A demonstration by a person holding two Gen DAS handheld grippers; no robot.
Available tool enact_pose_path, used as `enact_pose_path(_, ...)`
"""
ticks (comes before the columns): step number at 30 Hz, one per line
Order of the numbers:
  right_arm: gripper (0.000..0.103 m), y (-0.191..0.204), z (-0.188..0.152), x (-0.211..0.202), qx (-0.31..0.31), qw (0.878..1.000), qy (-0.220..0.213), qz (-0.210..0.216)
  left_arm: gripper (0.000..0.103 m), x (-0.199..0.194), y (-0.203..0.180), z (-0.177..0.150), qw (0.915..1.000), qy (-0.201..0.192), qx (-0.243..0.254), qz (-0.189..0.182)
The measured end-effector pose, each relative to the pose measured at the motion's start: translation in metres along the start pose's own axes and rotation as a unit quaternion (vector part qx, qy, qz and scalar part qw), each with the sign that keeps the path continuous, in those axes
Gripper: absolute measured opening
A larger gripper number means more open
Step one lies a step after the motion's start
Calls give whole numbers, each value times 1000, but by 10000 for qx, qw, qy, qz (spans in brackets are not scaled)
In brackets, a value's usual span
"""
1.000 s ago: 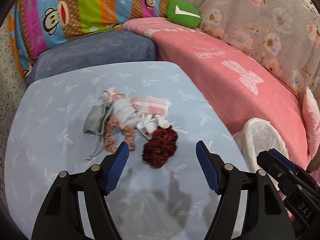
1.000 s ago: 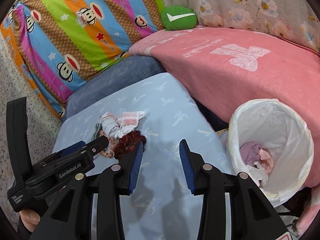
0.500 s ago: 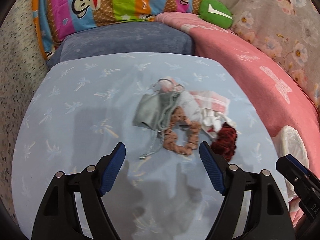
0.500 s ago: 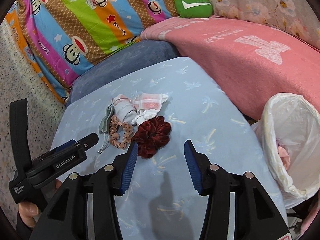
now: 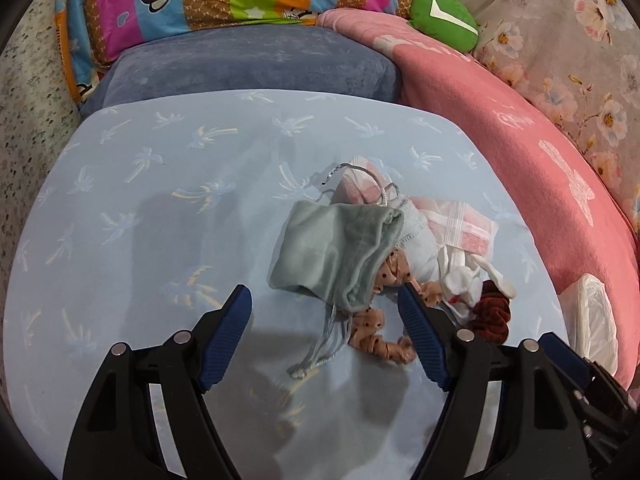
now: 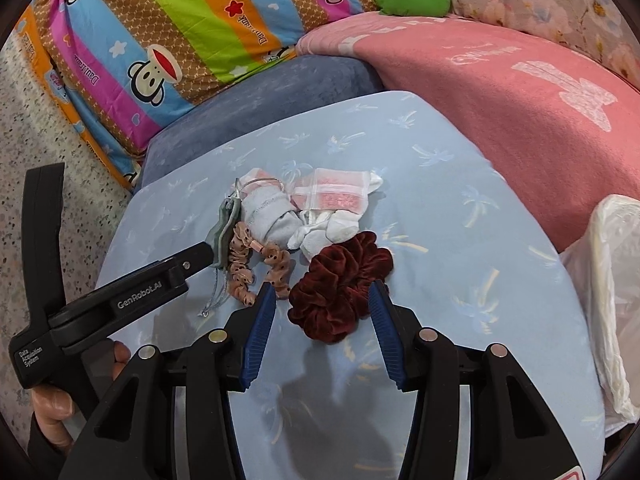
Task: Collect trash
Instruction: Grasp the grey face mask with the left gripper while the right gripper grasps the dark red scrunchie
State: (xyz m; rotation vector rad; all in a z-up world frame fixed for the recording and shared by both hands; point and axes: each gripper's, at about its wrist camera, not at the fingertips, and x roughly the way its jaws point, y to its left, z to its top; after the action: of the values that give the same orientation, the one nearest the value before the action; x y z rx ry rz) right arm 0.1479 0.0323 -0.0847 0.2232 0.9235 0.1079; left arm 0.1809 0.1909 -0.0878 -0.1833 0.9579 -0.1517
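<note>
Left tongs (image 5: 324, 300): jaws spread wide, gripping nothing, positioned low over the worktop (image 5: 140, 208), a surface covered in light blue cloth with a palm print. The grey-green drawstring pouch (image 5: 332, 248) lies just beyond the gap between the blue pads, its cord trailing toward the near edge. The right pad (image 5: 420, 336) overlaps the tan dotted scrunchie (image 5: 380, 344), which lies partly under the pouch; contact cannot be confirmed.

Right tongs (image 6: 322, 294): jaws spread apart, gripping nothing. The dark red velvet scrunchie (image 6: 340, 284) lies on the worktop between the two pads; whether either pad touches it cannot be determined.

Trash pile: all items lie clustered at the middle of the worktop. Far of the dark red velvet scrunchie lie a white sock (image 6: 332, 228), a rolled pale blue cloth (image 6: 272, 212) and a pink-and-white plastic bag (image 6: 340, 194), all touching or overlapping.

A bin with a white liner (image 6: 612, 280) stands off the right edge of the worktop, beside a pink blanket (image 6: 500, 92). A striped monkey-print pillow (image 6: 160, 32) lies at the far left.
</note>
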Motion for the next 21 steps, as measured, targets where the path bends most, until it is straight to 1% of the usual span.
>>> enact_pose_path(1,49,1,1,6,2,10000,45,4,65,3,1,1,10000,39,-2,-39)
enact_pose_path(3,49,1,3,12,1,10000,86,-1,56,10,3,3,9998,131,-37,-128)
enact_pose_path(7,49,3,4,32,10,9997,248,36,42,17,9,4,9988,267,-176,-359)
enact_pose_path(8,49,4,5,35,13,9996,277,45,34,19,10,4,9986,296,-172,-399)
enact_pose_path(9,47,3,4,37,13,9996,293,53,27,20,11,4,9985,318,-161,-414)
enact_pose_path(10,45,5,3,42,-9,9994,347,63,22,20,12,4,9984,329,-171,-429)
enact_pose_path(11,39,7,2,44,-21,9993,375,66,13,20,14,4,9980,344,-193,-489)
enact_pose_path(12,30,7,1,47,-30,9990,428,84,11,19,15,3,9977,348,-228,-541)
enact_pose_path(14,22,7,-1,48,-24,9989,450,96,10,16,17,3,9974,319,-277,-581)
enact_pose_path(18,14,9,-3,46,-61,9992,393,94,9,6,16,3,9977,231,-287,-572)
enact_pose_path(21,13,11,-4,37,-52,9995,285,128,9,-6,15,5,9979,129,-304,-564)
